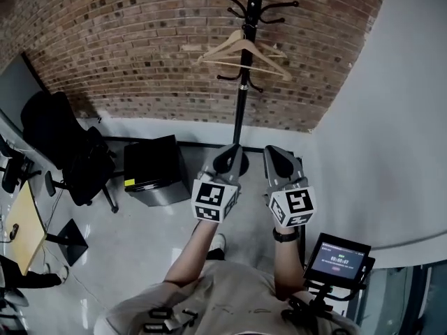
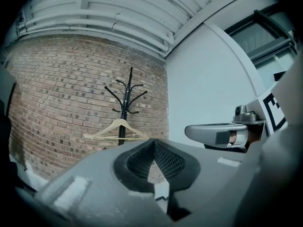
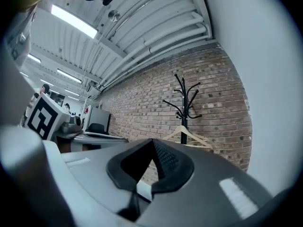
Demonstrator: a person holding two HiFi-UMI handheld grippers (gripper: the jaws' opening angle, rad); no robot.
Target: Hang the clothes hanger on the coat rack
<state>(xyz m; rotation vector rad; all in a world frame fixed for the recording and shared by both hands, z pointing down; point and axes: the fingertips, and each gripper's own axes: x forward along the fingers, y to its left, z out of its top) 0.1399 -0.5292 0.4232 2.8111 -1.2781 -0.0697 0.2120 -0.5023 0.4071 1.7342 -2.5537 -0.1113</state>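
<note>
On rack [image 1: 239, 117], by brick wall [image 1: 140, 47]: hanger [image 1: 222, 48], hung; left gripper [image 1: 230, 152], right gripper [image 1: 274, 153], both clenched, empty, well apart from it; best kept clear, hanger undisturbed.

The clothes hanger [image 1: 244, 53] is pale wood against the black coat rack [image 1: 239, 117] at twelve o'clock. The brick wall [image 1: 126, 40] is red-brown with lighter mortar lines. The side wall [image 1: 391, 117] at three o'clock is plain white. The left claw [image 1: 228, 160] and right claw [image 1: 278, 160] are grey with black pads — their cubes white with black square markers. The floor [image 1: 140, 250] is pale grey.
</note>
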